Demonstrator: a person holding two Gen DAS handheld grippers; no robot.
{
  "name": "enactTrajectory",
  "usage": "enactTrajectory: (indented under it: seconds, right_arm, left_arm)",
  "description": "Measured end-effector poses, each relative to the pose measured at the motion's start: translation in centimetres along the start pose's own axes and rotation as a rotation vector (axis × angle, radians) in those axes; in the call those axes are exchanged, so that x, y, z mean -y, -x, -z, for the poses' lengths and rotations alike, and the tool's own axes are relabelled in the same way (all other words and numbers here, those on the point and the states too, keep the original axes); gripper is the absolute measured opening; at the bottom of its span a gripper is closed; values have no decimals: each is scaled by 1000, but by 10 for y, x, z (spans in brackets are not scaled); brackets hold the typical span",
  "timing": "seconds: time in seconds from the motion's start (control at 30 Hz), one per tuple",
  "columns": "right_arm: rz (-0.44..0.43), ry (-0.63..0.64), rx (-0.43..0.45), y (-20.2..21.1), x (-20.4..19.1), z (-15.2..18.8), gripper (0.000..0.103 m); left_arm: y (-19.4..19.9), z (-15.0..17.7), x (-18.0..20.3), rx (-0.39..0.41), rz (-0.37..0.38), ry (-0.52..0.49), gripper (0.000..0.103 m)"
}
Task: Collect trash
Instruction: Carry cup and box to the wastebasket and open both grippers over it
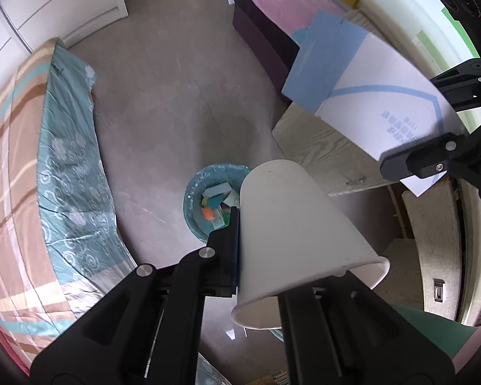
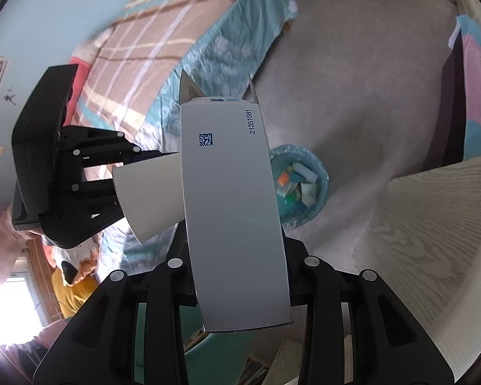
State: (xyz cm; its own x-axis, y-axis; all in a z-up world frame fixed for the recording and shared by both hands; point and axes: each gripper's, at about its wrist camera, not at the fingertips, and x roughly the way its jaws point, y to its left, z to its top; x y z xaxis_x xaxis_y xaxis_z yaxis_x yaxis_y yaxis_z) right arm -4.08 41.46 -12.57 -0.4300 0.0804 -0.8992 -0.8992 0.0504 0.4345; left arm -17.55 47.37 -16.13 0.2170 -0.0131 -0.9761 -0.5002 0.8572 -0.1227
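The left gripper [image 1: 272, 224] is clamping a paper cup [image 1: 298, 237]; the right gripper [image 2: 237, 240] is clamping a flat carton [image 2: 231, 211], whose printed code only the right wrist view is showing.

A grey floor [image 1: 163, 102] carries a bin lined with a teal bag [image 1: 194, 205], holding coloured cartons and scraps, possibly paper. Left of the bin stands a bed [image 1: 32, 160] under a plaid and teal cover. Right of the bin is a pale wood-grain table [image 1: 320, 157]; beyond it, another bed [image 1: 272, 9] with a pink cover.
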Motion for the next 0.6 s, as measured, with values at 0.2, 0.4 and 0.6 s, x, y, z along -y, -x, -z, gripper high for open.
enactTrajectory:
  seconds: [0.2,0.4,0.6]
  right_arm:
    - [9,-42,-96,-51,10,-5,35]
    - [-10,-80,-154,-101,18,-13,36]
    - [-17,-128,-174,-135,33,-24,38]
  left_arm:
    - [-37,7,-17,-68,17,22,1]
    - [-70,10,-33,-113,51,35,1]
    - [-108,11,-43,-163,56,37,4]
